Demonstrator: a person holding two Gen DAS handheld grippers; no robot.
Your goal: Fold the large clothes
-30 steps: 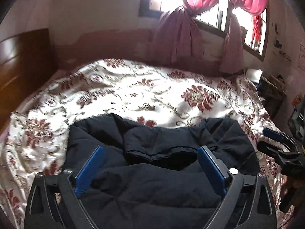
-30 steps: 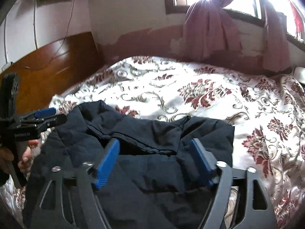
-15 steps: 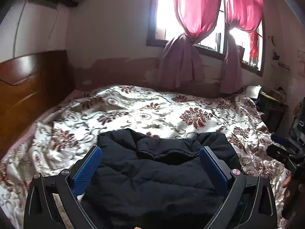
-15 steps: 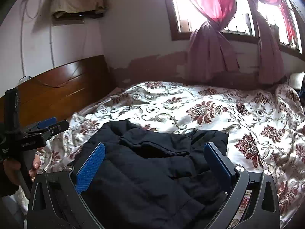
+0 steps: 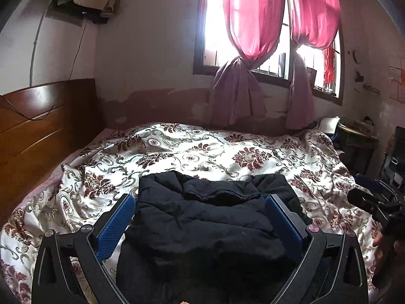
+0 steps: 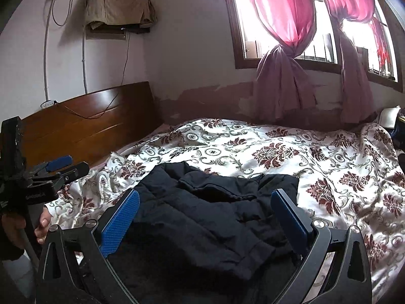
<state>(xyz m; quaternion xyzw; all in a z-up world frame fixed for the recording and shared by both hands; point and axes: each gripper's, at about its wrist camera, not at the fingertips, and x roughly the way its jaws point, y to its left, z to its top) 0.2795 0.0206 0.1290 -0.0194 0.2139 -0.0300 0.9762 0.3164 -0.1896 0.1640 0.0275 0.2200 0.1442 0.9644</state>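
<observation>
A black padded jacket [image 5: 210,217] lies folded in a bundle on the near part of the flowered bedspread [image 5: 227,149]; it also shows in the right wrist view [image 6: 202,215]. My left gripper [image 5: 200,200] is open and empty, held above and behind the jacket. My right gripper [image 6: 205,195] is open and empty too, above the jacket's right part. Each gripper shows at the edge of the other's view: the right one [image 5: 374,200], the left one [image 6: 60,169].
A wooden headboard [image 5: 38,126] stands at the left. A window with pink knotted curtains [image 5: 248,50] is on the far wall. A cluttered small table [image 5: 354,131] stands at the bed's far right. A cloth-covered shelf [image 6: 116,10] hangs on the wall.
Both grippers have drawn back and up from the jacket, so more of the room and bed shows. The jacket lies still and both stay open.
</observation>
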